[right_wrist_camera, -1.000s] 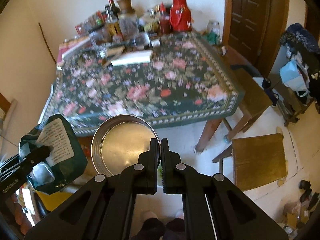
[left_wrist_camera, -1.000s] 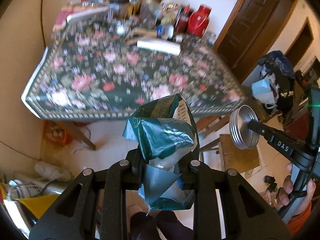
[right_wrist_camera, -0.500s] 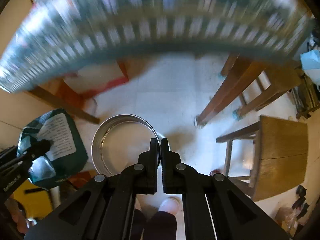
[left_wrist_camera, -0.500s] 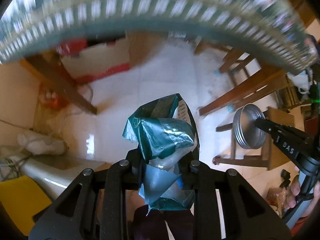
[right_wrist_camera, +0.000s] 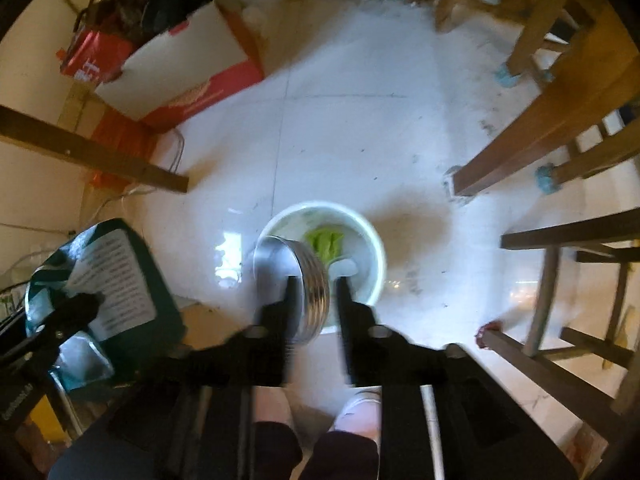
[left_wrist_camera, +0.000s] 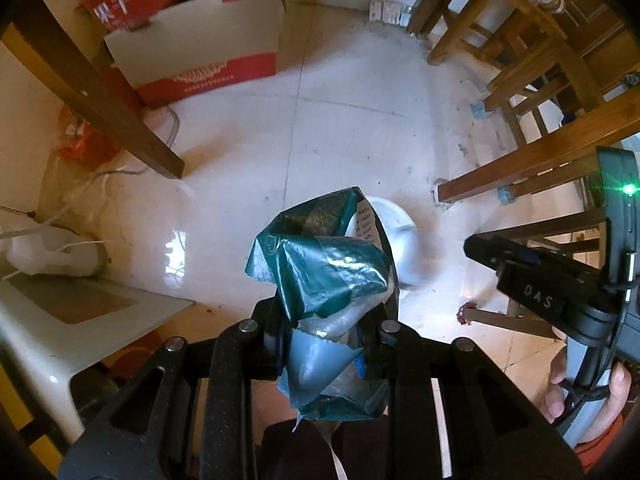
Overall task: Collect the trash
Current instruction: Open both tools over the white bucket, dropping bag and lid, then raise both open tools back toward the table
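Note:
My left gripper (left_wrist_camera: 332, 320) is shut on a crumpled dark green foil bag (left_wrist_camera: 324, 268), held above the floor; the bag also shows at the left of the right wrist view (right_wrist_camera: 108, 280). My right gripper (right_wrist_camera: 314, 288) has its jaws spread, with a round metal lid (right_wrist_camera: 300, 280) standing on edge between the fingers, just above a white bucket (right_wrist_camera: 372, 252) on the floor. The bucket holds something green (right_wrist_camera: 326, 242). In the left wrist view the bucket (left_wrist_camera: 404, 240) sits behind the bag and the right gripper (left_wrist_camera: 480, 250) is at the right.
A red and white cardboard box (left_wrist_camera: 200, 44) stands on the white tiled floor at the back left. Wooden table legs (left_wrist_camera: 92, 88) and chair legs (right_wrist_camera: 540, 140) surround the bucket. A white appliance (left_wrist_camera: 60, 320) sits at the lower left.
Both grippers tilted down from the flowered table to the floor. The right gripper's jaws opened around the metal lid over the white bucket. The left gripper still holds the green bag.

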`<state>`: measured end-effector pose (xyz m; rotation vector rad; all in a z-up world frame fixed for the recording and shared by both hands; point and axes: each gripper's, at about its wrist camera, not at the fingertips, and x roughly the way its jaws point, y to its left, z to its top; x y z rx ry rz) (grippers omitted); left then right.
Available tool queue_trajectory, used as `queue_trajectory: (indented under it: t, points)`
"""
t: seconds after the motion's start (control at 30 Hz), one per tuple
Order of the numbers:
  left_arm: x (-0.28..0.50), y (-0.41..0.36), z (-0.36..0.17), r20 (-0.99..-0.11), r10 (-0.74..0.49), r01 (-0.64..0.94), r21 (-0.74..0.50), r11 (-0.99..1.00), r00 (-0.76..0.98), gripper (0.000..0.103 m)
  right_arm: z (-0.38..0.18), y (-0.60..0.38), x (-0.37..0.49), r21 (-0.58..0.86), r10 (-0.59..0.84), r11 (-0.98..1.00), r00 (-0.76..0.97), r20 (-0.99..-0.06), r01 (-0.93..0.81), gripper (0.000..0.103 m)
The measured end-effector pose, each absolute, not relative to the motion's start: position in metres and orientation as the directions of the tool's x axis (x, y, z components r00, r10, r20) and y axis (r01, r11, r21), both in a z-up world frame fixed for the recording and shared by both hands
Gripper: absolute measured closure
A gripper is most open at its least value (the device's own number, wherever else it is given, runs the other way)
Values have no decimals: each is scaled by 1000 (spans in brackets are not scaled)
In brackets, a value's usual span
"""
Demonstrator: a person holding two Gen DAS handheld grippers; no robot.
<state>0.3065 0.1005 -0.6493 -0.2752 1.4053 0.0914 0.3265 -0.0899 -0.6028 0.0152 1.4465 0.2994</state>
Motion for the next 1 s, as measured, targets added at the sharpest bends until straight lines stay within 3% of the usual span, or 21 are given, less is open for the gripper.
queue_trajectory:
  t: [0.07,0.33,0.4,0.43,0.47,0.7,1.0]
  points:
    - [311,96,-663,-982,-115,-225,-147,963,149,79,-609,-92,326,178,199,966,99,-975,-188,55]
    - [335,68,-692,-973,-191,-203,-215,955,128,79,-610,-120,328,161,175,978,100,-979,-136,53]
    - [342,61,-699,-973,-198,-196,-219,956,120,68,-605,-127,328,159,171,980,101,-980,-122,53]
    - [346,58,-703,-975,-196,-202,-214,956,104,55,-605,-129,329,156,168,981,104,-980,-119,53]
    - [349,56,-708,-977,-194,-214,-209,954,88,49,-603,-132,328,149,162,982,109,-981,-116,53]
    - [350,55,-708,-976,-208,-236,-217,947,64,49,-587,-137,326,119,136,986,153,-979,-117,53]
    - [339,54,-629,-979,-162,-154,-180,972,123,49,-539,-126,324,146,170,980,183,-968,-138,53]
